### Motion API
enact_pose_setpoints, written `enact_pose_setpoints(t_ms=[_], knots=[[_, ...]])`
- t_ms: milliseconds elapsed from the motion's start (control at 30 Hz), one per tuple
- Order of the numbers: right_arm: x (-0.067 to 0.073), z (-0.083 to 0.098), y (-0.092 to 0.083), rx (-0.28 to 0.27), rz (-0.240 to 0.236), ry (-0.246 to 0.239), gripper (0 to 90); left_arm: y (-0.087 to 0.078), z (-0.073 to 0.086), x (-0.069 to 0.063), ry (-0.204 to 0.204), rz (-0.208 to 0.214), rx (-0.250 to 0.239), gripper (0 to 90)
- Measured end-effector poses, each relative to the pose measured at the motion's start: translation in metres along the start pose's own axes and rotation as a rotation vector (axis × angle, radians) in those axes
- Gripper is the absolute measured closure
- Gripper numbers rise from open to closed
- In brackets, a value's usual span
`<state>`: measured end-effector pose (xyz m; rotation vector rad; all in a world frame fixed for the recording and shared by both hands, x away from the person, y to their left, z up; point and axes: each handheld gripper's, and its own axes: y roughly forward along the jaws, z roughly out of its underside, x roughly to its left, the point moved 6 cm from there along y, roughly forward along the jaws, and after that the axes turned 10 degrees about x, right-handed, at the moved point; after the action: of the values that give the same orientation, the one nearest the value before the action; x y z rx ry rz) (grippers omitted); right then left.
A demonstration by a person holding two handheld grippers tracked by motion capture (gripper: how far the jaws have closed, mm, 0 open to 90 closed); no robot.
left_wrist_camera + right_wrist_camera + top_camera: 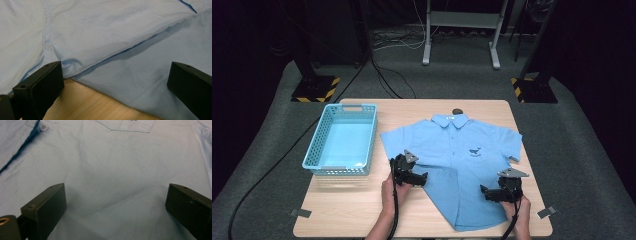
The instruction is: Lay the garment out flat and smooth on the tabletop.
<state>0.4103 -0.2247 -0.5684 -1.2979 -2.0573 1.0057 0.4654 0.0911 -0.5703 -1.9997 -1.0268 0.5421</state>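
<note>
A light blue short-sleeved shirt [462, 155] lies flat on the wooden table [347, 202], collar at the far side and a small whale print on the chest. My left gripper [424, 178] rests at the shirt's left edge with its jaws open. In the left gripper view a folded seam of the shirt [107, 53] runs between the jaws of the left gripper [115, 72], with bare wood below. My right gripper [485, 192] hovers over the lower right of the shirt, open. In the right gripper view the jaws of the right gripper [115, 192] straddle smooth cloth below the pocket [125, 126].
A light blue plastic basket [314, 145] stands on the table's left side with nothing in it. A small dark object [457, 111] sits at the far table edge behind the collar. Black stands and cables occupy the floor beyond.
</note>
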Motion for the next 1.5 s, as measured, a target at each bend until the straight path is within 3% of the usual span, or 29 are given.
enact_pose_setpoints(t_ms=[233, 400, 500, 633, 800, 933, 1033, 1100, 1200, 1267, 1300, 1500], knots=[[-0.002, 0.000, -0.001, -0.009, -0.015, 0.014, 2.8, -0.001, 0.000, 0.001, -0.004, 0.003, 0.006, 0.7], [-0.003, 0.000, -0.001, -0.018, -0.023, 0.028, 3.7, -0.011, -0.005, -0.003, -0.030, -0.001, -0.023, 1.7], [-0.003, -0.001, -0.001, -0.018, -0.020, 0.031, 3.9, -0.020, -0.017, -0.017, -0.006, 0.018, -0.057, 1.7], [-0.004, -0.001, -0.002, -0.022, -0.026, 0.035, 4.2, -0.024, -0.036, -0.045, 0.066, 0.042, -0.082, 1.9], [-0.004, -0.001, -0.002, -0.023, -0.027, 0.038, 4.5, -0.004, -0.052, -0.080, 0.110, 0.101, -0.019, 2.2], [-0.004, -0.001, -0.002, -0.024, -0.027, 0.039, 4.7, 0.015, -0.057, -0.100, 0.137, 0.111, 0.026, 2.8], [-0.005, 0.000, -0.002, -0.024, -0.031, 0.041, 4.7, 0.026, -0.056, -0.107, 0.141, 0.097, 0.058, 3.2], [-0.005, 0.000, -0.002, -0.026, -0.034, 0.042, 4.7, 0.031, -0.054, -0.107, 0.139, 0.067, 0.076, 7.9], [-0.005, 0.000, -0.002, -0.026, -0.035, 0.042, 4.8, 0.028, -0.052, -0.103, 0.116, 0.069, 0.053, 14.4], [-0.005, 0.000, -0.002, -0.027, -0.035, 0.043, 5.0, 0.026, -0.052, -0.099, 0.105, 0.062, 0.042, 28.8], [-0.005, 0.000, -0.002, -0.027, -0.035, 0.043, 5.0, 0.024, -0.051, -0.098, 0.099, 0.061, 0.039, 28.8], [-0.005, 0.000, -0.002, -0.027, -0.031, 0.044, 5.3, 0.022, -0.048, -0.091, 0.083, 0.053, -0.012, 58.7]])
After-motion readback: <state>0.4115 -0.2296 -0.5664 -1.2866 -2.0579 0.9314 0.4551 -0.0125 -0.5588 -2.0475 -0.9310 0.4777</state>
